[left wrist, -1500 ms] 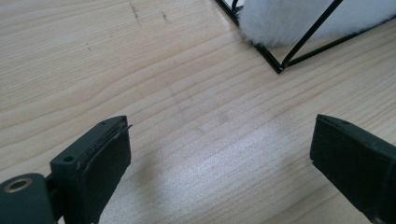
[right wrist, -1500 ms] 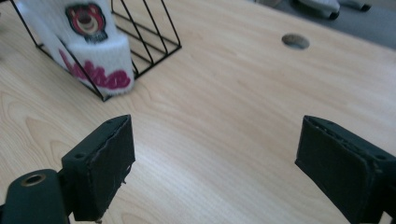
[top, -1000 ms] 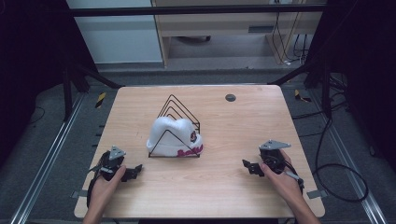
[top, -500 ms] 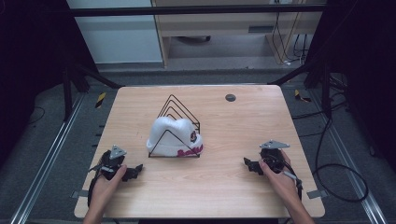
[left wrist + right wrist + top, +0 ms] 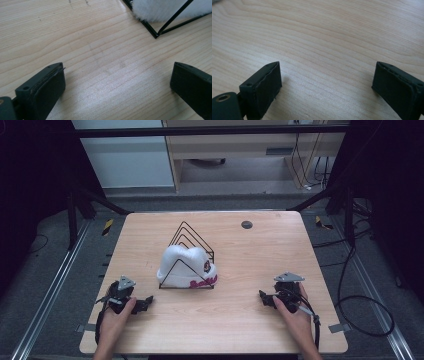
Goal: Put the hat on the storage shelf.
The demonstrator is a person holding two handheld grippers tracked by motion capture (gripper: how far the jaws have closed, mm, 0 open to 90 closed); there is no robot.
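Nothing in hand yet, so the work on the white hat (image 5: 186, 265) looks to be at its very start, or just possibly finished: the hat sits tucked in the front slot of the black wire rack (image 5: 192, 240), its pink-lettered brim at the near edge, and neither tool touches it. Judging from that, whatever is to be done with the hat, lifting it out seems the likeliest, is still all ahead. The left gripper (image 5: 145, 302) rests low on the wooden table (image 5: 250, 260) with the hat ahead of it and off to its right, near but clearly apart; in the left gripper view its jaws stand wide apart with bare wood between them, and the rack's front corner (image 5: 156, 35) and a patch of white fleece (image 5: 160, 10) lie beyond the right-hand jaw. The right gripper (image 5: 264, 297) lies level with it on the other side, the hat ahead and to its left, well apart; its jaws are likewise spread wide over empty tabletop. Both hands grip their tools from behind, forearms coming in from the near edge, wrists low, jaws turned inward toward the rack. A small dark disc (image 5: 246, 224) lies far beyond the right gripper.
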